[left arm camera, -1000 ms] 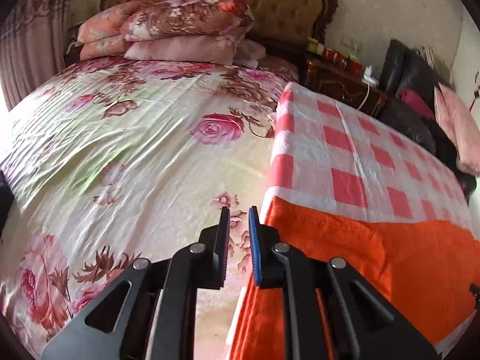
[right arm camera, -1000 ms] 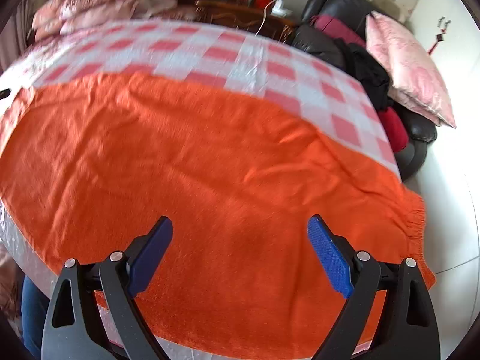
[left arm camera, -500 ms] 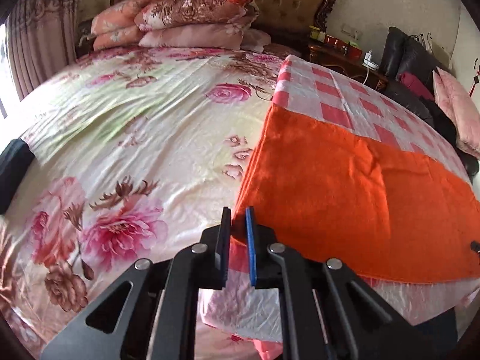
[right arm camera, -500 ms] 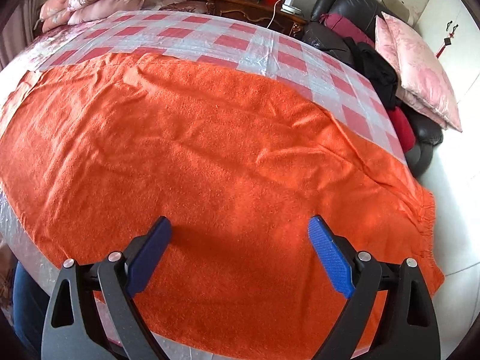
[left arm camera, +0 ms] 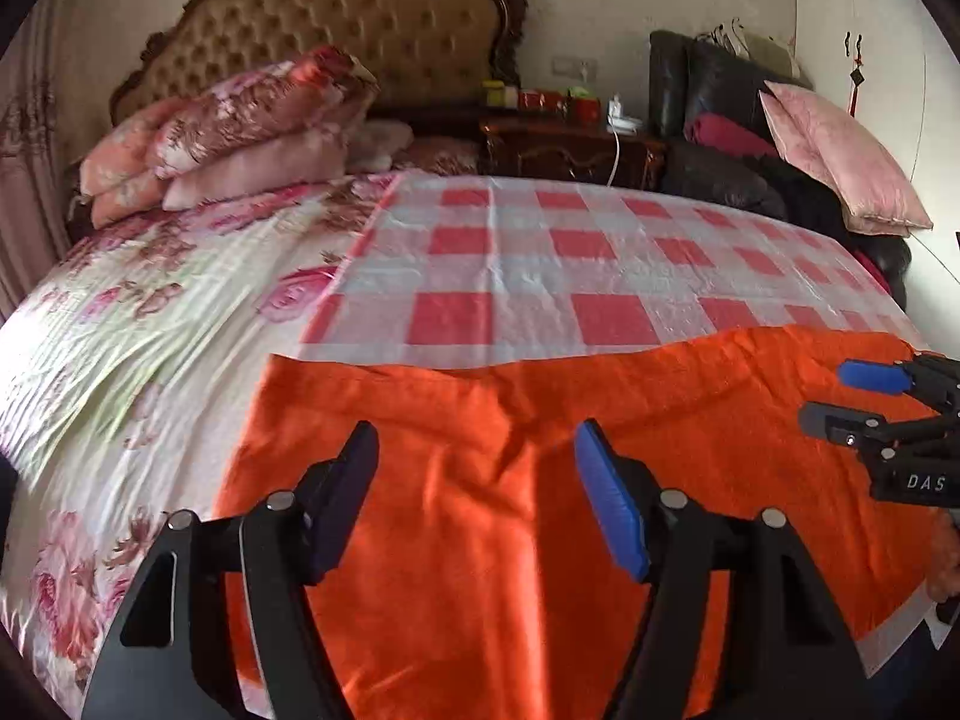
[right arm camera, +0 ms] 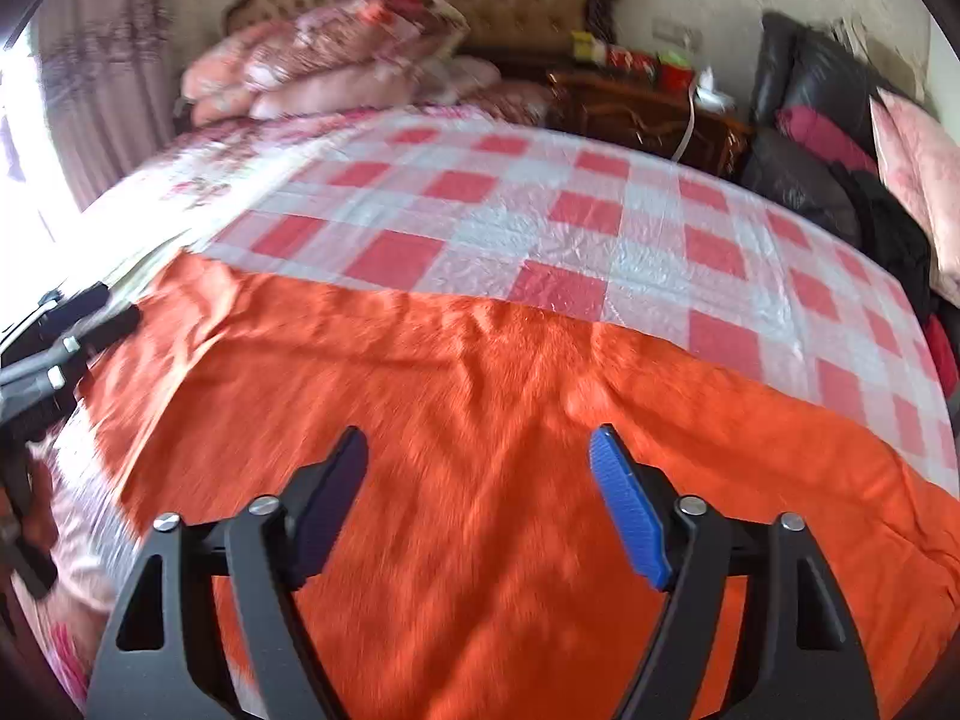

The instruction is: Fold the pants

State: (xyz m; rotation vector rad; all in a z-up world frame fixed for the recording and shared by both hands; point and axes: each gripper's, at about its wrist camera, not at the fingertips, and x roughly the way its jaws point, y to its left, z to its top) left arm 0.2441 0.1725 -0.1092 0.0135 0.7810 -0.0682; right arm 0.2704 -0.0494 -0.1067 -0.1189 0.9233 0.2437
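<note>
We see our left gripper point(left arm camera: 474, 498) nearest in the left wrist view, its 2 fingers spread wide with nothing between them, hovering over the orange pants point(left arm camera: 480, 480). In the right wrist view our right gripper point(right arm camera: 480, 504) is likewise wide apart and empty above the same orange cloth. Whether either gripper's fingertips touch the fabric, we cannot tell.

The orange pants lie spread flat across the near edge of the bed, with soft creases through the middle. They rest on a red and white checked sheet point(left arm camera: 600, 258), which covers the right part of the bed and reaches away beyond the pants.

At the right edge of the left wrist view we see the right gripper from the side, and white letters on its black body read "DAS" point(left arm camera: 926, 483).

To the left of the checked sheet lies a floral bedspread point(left arm camera: 120, 324) with pink roses. Farther off, a stack of pink floral pillows point(left arm camera: 240, 126) sits at the head of the bed, against a tufted tan headboard point(left arm camera: 360, 24) with a dark carved frame. Beside it stands a dark wooden nightstand point(left arm camera: 570, 147) carrying small red and green containers too small to read. At far right, a pink cushion point(left arm camera: 840, 162) leans on a black leather sofa point(left arm camera: 708, 90).
</note>
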